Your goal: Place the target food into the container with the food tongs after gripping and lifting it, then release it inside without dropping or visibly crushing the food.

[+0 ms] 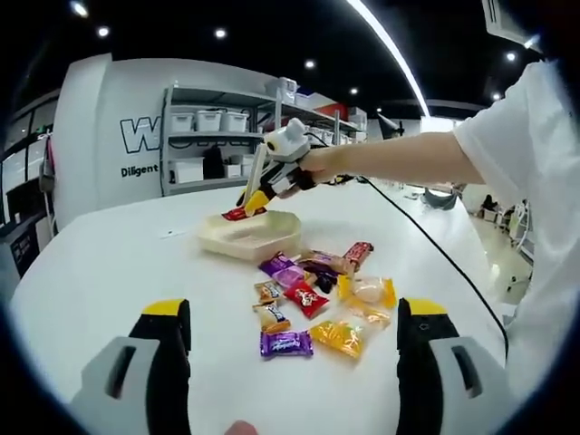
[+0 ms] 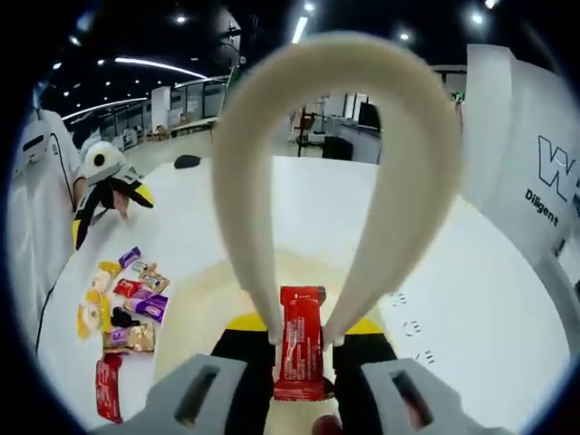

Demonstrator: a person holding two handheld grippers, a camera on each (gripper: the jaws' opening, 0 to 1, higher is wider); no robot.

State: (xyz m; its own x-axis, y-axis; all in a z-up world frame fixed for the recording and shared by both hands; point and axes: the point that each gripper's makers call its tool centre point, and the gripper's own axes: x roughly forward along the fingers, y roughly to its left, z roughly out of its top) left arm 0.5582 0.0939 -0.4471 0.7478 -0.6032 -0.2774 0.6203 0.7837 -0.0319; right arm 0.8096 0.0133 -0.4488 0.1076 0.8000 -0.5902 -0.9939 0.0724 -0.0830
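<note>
The right gripper (image 2: 299,349) has its jaws closed on a pair of cream food tongs (image 2: 331,181), whose two arms loop up and away from the jaws and come back down to pinch a red wrapped snack bar (image 2: 301,349) between their tips; the bar hangs lengthwise between the jaws, held off the surface, and directly beneath it lies the pale cream container (image 2: 204,308), so the bar sits over the dish and is not yet down in it; from the left gripper view the same right gripper (image 1: 256,201) appears well ahead, held in a person's hand (image 1: 317,165) at the end of a bare forearm with a white sleeve, the tongs (image 1: 255,177) angled down so that the red bar (image 1: 237,214) is at the near rim of the container (image 1: 251,234); the left gripper (image 1: 290,337) is held back from all this with its black, yellow-tipped jaws wide apart and nothing between them; just ahead of those jaws, between them and the container, a loose scatter of wrapped snacks (image 1: 313,304) lies on the white table (image 1: 118,263), purple, red, orange and gold packets lying close together; in the right gripper view that scatter (image 2: 122,313) lies off to the left of the tongs, with the left gripper (image 2: 109,195) beyond it; a black cable (image 1: 426,249) trails from the right gripper across the table; shelving with white bins (image 1: 213,120) stands behind.
</note>
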